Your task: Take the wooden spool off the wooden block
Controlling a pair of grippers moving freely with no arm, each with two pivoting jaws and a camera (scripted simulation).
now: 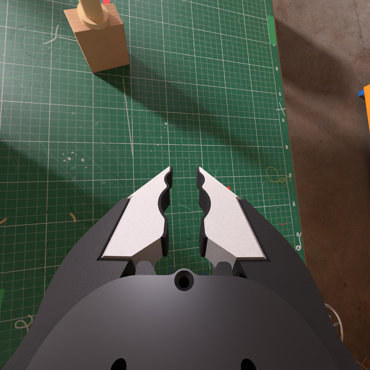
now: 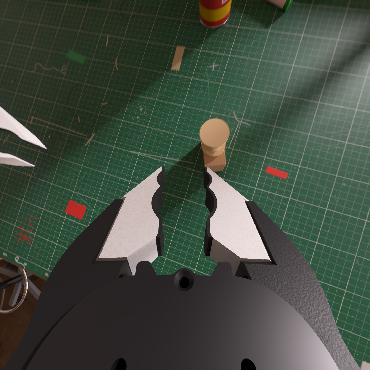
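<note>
A pale wooden spool [image 2: 214, 133] stands upright on a small wooden block [image 2: 216, 162] on the green cutting mat [image 2: 280, 120]. In the left wrist view the block [image 1: 102, 44] sits at the top left with the spool [image 1: 94, 14] on it, its top cut off by the frame. My right gripper [image 2: 183, 170] is open and empty, above the mat, just short and left of the block. My left gripper [image 1: 184, 170] is open and empty, well away from the block; its fingertips [image 2: 24, 140] show at the left edge of the right wrist view.
A red and yellow can [image 2: 215, 12] stands at the far edge. A green-capped object [image 2: 284, 4] lies at the top right. Flat tape pieces [image 2: 75, 209] lie on the mat. The mat's edge [image 1: 288, 140] borders brown floor, with an orange and blue object [image 1: 366, 100] and a metal ring [image 2: 14, 290].
</note>
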